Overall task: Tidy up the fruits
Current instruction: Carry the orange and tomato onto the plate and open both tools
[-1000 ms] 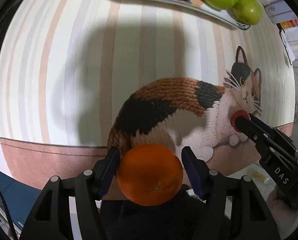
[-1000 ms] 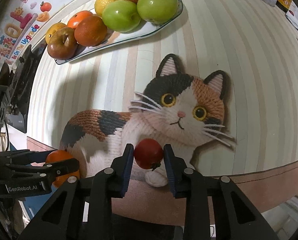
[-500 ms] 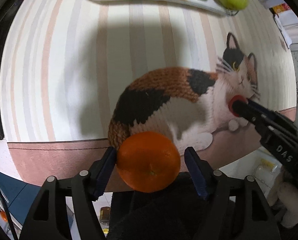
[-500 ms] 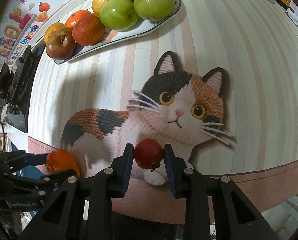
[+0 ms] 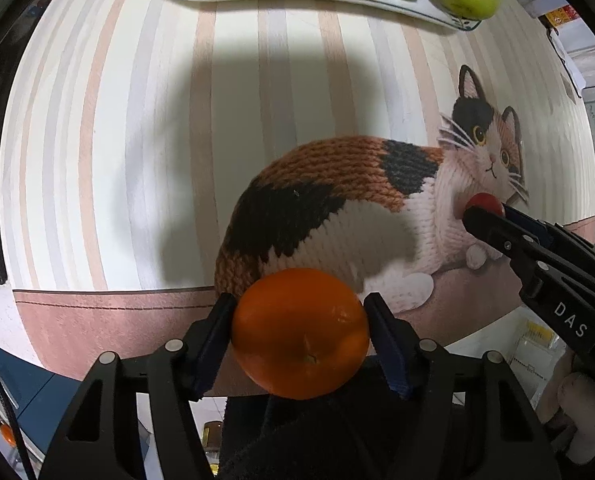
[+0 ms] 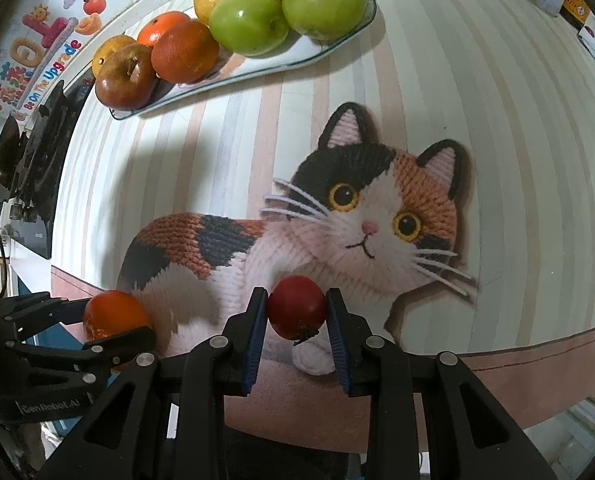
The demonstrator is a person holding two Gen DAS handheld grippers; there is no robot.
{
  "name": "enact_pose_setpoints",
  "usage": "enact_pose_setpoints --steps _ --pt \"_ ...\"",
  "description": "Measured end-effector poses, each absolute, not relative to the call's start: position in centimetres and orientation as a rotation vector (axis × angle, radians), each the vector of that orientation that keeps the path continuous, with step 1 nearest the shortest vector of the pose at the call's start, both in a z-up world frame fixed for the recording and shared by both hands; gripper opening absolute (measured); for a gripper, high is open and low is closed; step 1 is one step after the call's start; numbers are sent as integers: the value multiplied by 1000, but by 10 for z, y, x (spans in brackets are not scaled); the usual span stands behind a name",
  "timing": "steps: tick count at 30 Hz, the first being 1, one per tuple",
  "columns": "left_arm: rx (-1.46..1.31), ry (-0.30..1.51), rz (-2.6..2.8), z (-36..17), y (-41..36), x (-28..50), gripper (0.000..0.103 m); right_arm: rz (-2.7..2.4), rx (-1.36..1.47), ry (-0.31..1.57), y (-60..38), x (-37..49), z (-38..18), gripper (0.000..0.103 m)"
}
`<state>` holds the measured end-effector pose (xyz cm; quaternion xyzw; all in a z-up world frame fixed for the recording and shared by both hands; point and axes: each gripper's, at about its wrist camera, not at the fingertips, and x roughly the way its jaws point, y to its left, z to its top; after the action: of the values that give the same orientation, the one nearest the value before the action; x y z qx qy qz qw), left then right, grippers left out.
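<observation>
An orange (image 5: 300, 332) sits between the blue pads of my left gripper (image 5: 299, 322). Its jaws are closing, and both pads touch the fruit's sides. It hangs over the near edge of the cat-print tablecloth (image 5: 137, 140). The right wrist view shows the same orange (image 6: 113, 314) low on the left. My right gripper (image 6: 297, 314) is shut on a small red tomato-like fruit (image 6: 296, 306) above the cat's paw. That red fruit (image 5: 485, 202) also shows at the right of the left wrist view. A long plate (image 6: 329, 50) at the far side holds green apples, oranges and brownish apples.
The striped cloth between the cat picture and the plate (image 5: 417, 4) is bare. The table's pink border (image 6: 537, 344) marks its near edge. Dark equipment (image 6: 37, 152) stands past the left edge. A hand (image 5: 577, 412) grips the right tool's handle.
The left jaws loosened slightly around the orange half a second ago and now press on it again. The left view shifted a little. The right gripper and red fruit stayed put.
</observation>
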<state>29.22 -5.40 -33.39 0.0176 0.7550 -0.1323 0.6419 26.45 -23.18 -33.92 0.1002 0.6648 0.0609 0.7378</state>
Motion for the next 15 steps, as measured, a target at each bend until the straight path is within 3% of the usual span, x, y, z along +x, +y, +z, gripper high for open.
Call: enact_pose_setpoints --steps 15 --pt "-127 1608 -343 -272 -50 356 63 150 271 1377 -240 284 -304 32"
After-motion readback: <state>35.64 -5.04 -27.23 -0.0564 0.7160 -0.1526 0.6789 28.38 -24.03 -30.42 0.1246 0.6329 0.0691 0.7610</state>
